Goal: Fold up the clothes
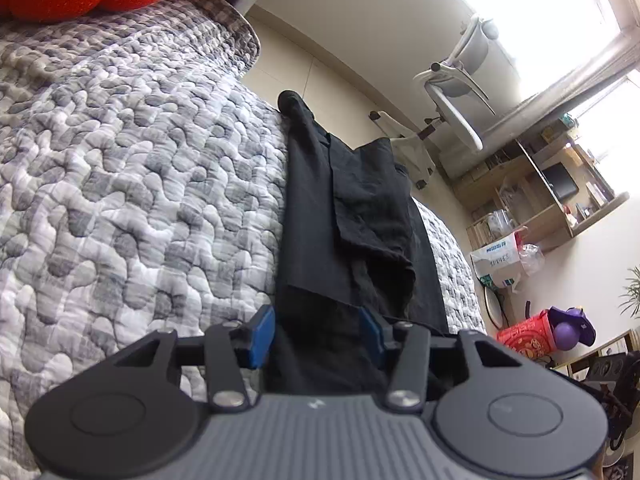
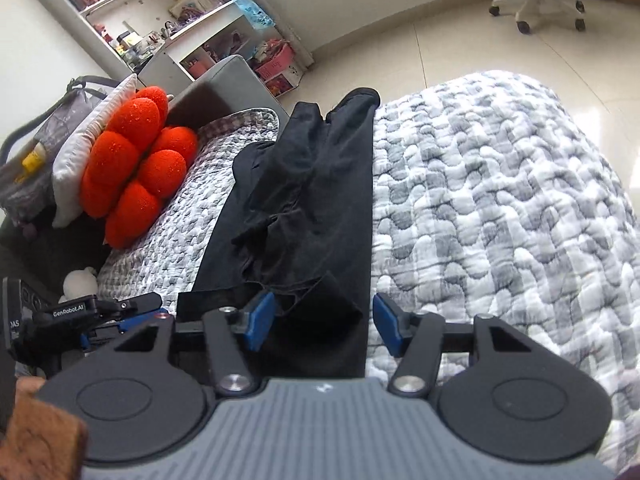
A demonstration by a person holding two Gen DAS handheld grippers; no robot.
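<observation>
A black garment (image 1: 360, 208) lies folded into a long strip on the grey quilted bed cover (image 1: 140, 160), with a loose layer bunched on top. Its near end lies between the blue pads of my left gripper (image 1: 316, 332), which stands open; the pads do not pinch the cloth. In the right wrist view the same black garment (image 2: 304, 200) runs away from me. My right gripper (image 2: 323, 323) is open too, astride the near end, with its right pad (image 2: 386, 328) clear of the cloth edge. The left gripper's housing (image 2: 68, 310) shows at the left.
A red bobbly cushion (image 2: 136, 168) and a white pillow (image 2: 80, 160) sit at the head of the bed. Beyond the bed are a tiled floor, a white office chair (image 1: 460, 80), a bookshelf (image 2: 120, 8), a wooden shelf unit (image 1: 540, 192) and a red bag (image 1: 528, 336).
</observation>
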